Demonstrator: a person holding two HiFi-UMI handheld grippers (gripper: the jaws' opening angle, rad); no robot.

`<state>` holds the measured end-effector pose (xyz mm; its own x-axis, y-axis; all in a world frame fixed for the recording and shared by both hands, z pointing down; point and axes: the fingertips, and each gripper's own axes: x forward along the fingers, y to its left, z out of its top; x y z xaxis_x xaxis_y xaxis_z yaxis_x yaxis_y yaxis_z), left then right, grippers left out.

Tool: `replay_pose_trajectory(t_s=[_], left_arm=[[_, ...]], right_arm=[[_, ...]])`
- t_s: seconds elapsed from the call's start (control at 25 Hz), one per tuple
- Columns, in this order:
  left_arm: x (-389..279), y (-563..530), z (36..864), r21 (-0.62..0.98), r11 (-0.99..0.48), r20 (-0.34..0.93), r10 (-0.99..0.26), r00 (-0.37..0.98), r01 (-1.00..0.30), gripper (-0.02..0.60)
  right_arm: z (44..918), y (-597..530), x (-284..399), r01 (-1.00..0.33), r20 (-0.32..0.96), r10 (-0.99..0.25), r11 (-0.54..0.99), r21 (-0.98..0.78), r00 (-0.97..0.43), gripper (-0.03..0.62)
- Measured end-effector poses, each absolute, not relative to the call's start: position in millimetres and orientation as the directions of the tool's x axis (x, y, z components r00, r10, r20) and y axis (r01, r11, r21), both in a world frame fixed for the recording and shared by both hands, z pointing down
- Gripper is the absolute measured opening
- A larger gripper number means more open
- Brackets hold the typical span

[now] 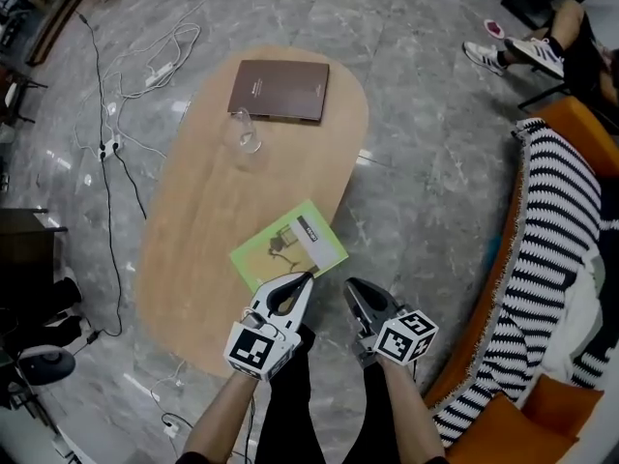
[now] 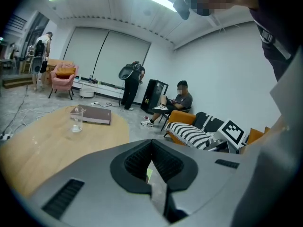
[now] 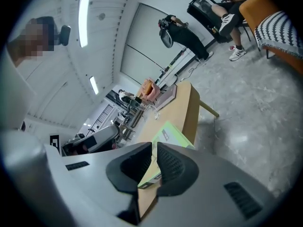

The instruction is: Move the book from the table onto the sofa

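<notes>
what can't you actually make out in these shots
- Near edge of the green book: hidden under the left gripper in the head view. The left gripper view shows only a sliver of it past its own jaws.
- Print on the green book and the brown book: too small, head view.
- The sofa: cut off by the head view's right edge, seat covered by the striped blanket.
- The glass: too small to tell if anything is in it.

Studio-like lounge: sofa [image 1: 578, 116], oval table [image 1: 193, 259], trailing floor cables [image 1: 106, 193].
</notes>
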<state>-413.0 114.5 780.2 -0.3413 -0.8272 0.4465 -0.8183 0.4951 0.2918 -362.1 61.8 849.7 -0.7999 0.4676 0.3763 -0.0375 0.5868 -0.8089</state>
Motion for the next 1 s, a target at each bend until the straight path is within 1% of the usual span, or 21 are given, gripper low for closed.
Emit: replay_pose_trajectory(t_s=[0.12, 0.24, 0.36, 0.44, 0.6, 0.72, 0.8, 1.0], left_arm=[[-415.0, 115.6, 792.2, 0.292, 0.501, 0.452, -0.823, -0.345, -0.814, 0.014], [-413.9, 115.8, 801.8, 0.295, 0.498, 0.447, -0.826, -0.343, -0.816, 0.014], [-415.1, 116.0, 806.4, 0.31, 0.507, 0.423, -0.831, -0.361, -0.805, 0.014], [-418.1, 114.7, 805.7, 0.318, 0.513, 0.39, -0.837, -0.383, -0.797, 0.014], [-416.1, 120.6, 816.0, 0.303, 0.504, 0.44, -0.827, -0.35, -0.809, 0.014], [-422.4, 119.5, 817.1, 0.317, 0.508, 0.396, -0.838, -0.375, -0.801, 0.014], [-424.0, 120.8, 820.3, 0.321, 0.507, 0.389, -0.841, -0.377, -0.799, 0.014], [-423.4, 125.1, 834.9, 0.326, 0.501, 0.397, -0.842, -0.365, -0.801, 0.014]], right_arm=[[863.7, 63.3, -360.5, -0.054, 0.386, 0.469, 0.578, -0.814, -0.795, 0.027], [878.4, 64.8, -359.5, -0.077, 0.386, 0.475, 0.548, -0.833, -0.79, 0.05], [892.2, 67.7, -361.8, -0.099, 0.36, 0.489, 0.481, -0.871, -0.794, 0.109], [904.3, 67.0, -365.9, -0.129, 0.349, 0.481, 0.432, -0.893, -0.804, 0.13], [930.4, 67.5, -374.0, -0.174, 0.316, 0.465, 0.322, -0.931, -0.827, 0.179], [948.3, 71.0, -379.9, -0.182, 0.296, 0.465, 0.276, -0.944, -0.834, 0.221], [957.5, 73.0, -383.4, -0.181, 0.279, 0.459, 0.246, -0.952, -0.844, 0.236], [969.7, 75.9, -398.7, -0.162, 0.208, 0.423, 0.142, -0.977, -0.882, 0.239]])
